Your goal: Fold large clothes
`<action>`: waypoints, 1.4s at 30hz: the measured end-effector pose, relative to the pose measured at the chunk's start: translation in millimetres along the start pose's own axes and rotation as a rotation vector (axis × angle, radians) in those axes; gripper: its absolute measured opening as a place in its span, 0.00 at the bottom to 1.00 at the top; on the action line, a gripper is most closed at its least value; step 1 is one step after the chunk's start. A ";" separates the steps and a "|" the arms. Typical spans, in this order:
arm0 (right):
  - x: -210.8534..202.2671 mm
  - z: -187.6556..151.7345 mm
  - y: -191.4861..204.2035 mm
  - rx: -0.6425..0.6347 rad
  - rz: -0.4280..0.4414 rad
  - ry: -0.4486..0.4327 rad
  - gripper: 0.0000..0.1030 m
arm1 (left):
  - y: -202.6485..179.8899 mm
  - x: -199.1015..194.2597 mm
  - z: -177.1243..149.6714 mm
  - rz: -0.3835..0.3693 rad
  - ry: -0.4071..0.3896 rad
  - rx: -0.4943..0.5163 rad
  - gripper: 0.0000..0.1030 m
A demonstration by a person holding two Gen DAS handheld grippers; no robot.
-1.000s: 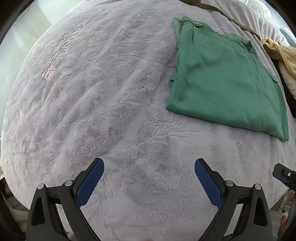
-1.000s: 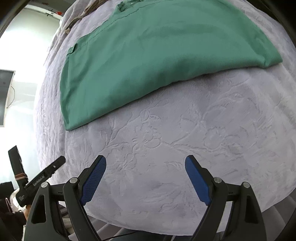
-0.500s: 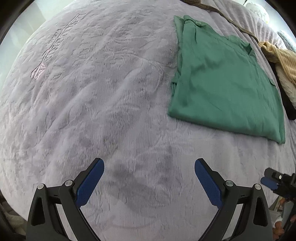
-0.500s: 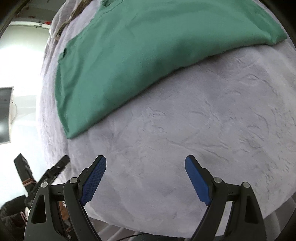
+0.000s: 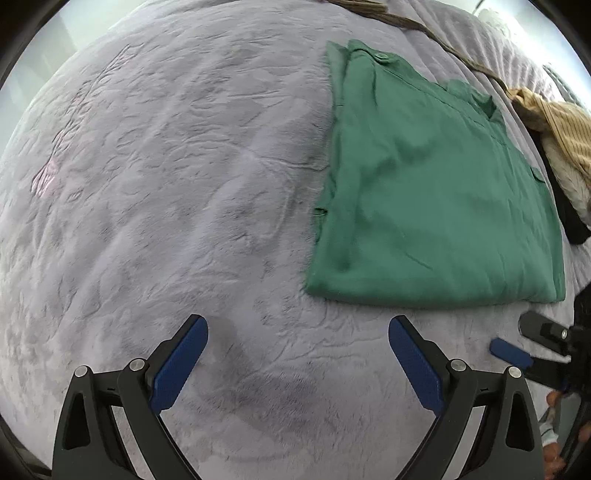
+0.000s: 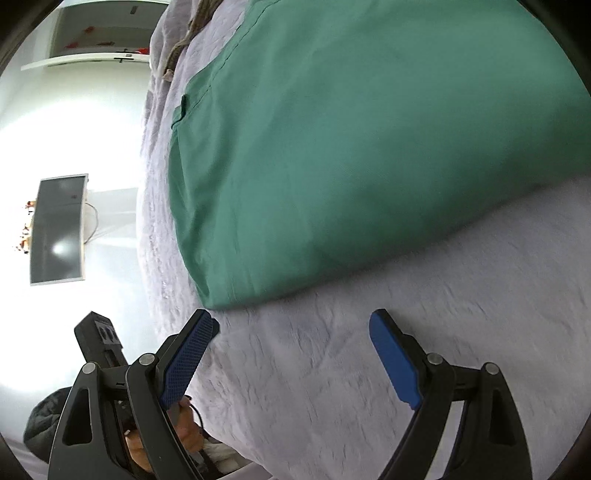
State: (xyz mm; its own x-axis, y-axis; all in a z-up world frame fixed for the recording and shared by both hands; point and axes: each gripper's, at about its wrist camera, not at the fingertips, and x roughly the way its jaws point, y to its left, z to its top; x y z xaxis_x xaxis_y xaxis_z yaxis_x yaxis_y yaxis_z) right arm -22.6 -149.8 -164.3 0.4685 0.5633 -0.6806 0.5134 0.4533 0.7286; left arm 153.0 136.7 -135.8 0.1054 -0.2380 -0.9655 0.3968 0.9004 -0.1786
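Left wrist view: folded green garment (image 5: 436, 199) lies flat toward the bed's (image 5: 166, 184) far right side; left gripper (image 5: 297, 354) and right gripper (image 6: 291, 350) both gape wide, empty, over bare blanket.

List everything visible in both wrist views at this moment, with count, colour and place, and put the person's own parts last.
green garment: one, green, folded flat on the blanket, right of centre in the left wrist view.
blanket: one, pale lilac-grey plush, covers the bed under everything.
knit clothing: one heap, tan and cream, at the far right edge beyond the green garment.
dark strap: one, brown, lying along the far side of the bed.
wall screen: one, dark grey, on the white wall, left in the right wrist view.
shelf: one, white, high on the wall.
left gripper: one, black with blue pads, jaws open above bare blanket.
right gripper: one, black with blue pads, jaws open at the garment's near corner.
hand: one, partly hidden, lower left of the right wrist view.
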 end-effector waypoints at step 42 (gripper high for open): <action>8.5 56.9 41.4 0.010 0.326 -0.023 0.07 | -23.7 56.5 135.4 -0.791 0.070 -0.183 0.96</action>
State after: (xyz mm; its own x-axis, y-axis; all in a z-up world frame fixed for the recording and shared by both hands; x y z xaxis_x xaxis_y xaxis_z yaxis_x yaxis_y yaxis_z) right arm 43.5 -165.6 -144.3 0.6257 0.6614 -0.4136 0.3412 0.2447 0.9076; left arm 273.1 52.5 -160.6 -0.2031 -0.8106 -0.5492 0.1737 0.5222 -0.8350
